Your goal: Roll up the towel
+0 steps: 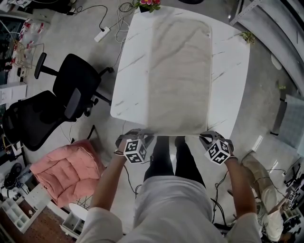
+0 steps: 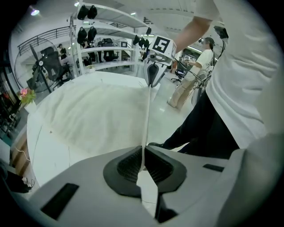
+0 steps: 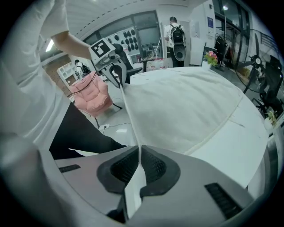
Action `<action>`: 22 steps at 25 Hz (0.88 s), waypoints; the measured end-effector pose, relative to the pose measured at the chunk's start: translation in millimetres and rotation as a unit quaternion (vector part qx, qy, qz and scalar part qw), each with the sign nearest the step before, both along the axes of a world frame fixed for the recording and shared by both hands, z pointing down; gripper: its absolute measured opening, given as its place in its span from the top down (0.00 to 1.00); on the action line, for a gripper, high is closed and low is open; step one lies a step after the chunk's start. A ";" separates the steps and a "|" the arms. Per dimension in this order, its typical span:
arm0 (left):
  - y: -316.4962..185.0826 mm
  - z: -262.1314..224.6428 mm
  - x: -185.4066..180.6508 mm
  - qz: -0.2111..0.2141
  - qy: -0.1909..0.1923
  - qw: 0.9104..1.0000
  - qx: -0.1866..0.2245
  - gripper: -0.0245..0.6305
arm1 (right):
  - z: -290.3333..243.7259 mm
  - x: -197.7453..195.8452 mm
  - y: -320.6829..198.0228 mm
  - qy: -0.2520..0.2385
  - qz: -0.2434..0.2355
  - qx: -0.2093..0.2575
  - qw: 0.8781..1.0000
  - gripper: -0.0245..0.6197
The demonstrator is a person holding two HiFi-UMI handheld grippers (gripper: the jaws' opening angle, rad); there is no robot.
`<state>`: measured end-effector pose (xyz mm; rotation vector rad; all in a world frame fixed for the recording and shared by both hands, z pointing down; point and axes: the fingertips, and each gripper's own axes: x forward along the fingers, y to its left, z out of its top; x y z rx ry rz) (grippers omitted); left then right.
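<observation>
The pale towel (image 1: 180,76) lies spread flat along the white marble-patterned table (image 1: 130,71), reaching from the far end to the near edge. Its near edge is lifted slightly off the tabletop, stretched between the two grippers. The left gripper (image 1: 146,136) has its jaws pressed together on the near left corner, with the thin cloth pinched between the ribbed pads. The right gripper (image 1: 205,138) clamps the near right corner the same way. The person stands at the near end of the table. A pot of pink flowers (image 1: 149,4) sits at the far edge. Left of the table stand a black office chair (image 1: 71,92) and, nearer, a pink cushioned chair (image 1: 66,171).
</observation>
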<state>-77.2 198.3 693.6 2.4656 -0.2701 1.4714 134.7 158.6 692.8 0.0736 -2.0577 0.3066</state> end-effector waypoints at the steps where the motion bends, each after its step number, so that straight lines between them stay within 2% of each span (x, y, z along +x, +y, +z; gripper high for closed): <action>1: -4.7 -0.5 -0.9 0.003 -0.002 1.000 -0.004 0.91 | 0.0 -1.1 -6.1 0.001 0.005 0.000 1.000 0.91; 7: -39.4 6.2 -6.0 -0.007 -0.012 1.000 -0.014 0.90 | 5.8 -6.4 -44.1 0.011 0.028 0.010 1.000 0.91; 13: -76.1 21.4 -12.2 -0.038 -0.040 0.998 0.029 0.87 | 17.7 -8.6 -72.1 0.021 0.057 0.039 0.997 0.90; 16: -90.9 30.0 -19.0 -0.075 -0.052 0.995 0.047 0.68 | 24.6 -5.3 -81.5 0.027 0.079 0.055 0.995 0.81; 19: -101.7 34.0 -26.1 -0.117 -0.049 0.991 0.052 0.57 | 31.7 0.1 -89.8 0.025 0.116 0.050 0.992 0.67; 22: -106.9 35.6 -31.5 -0.147 -0.037 0.988 0.040 0.48 | 35.0 3.3 -94.8 0.019 0.143 0.040 0.989 0.63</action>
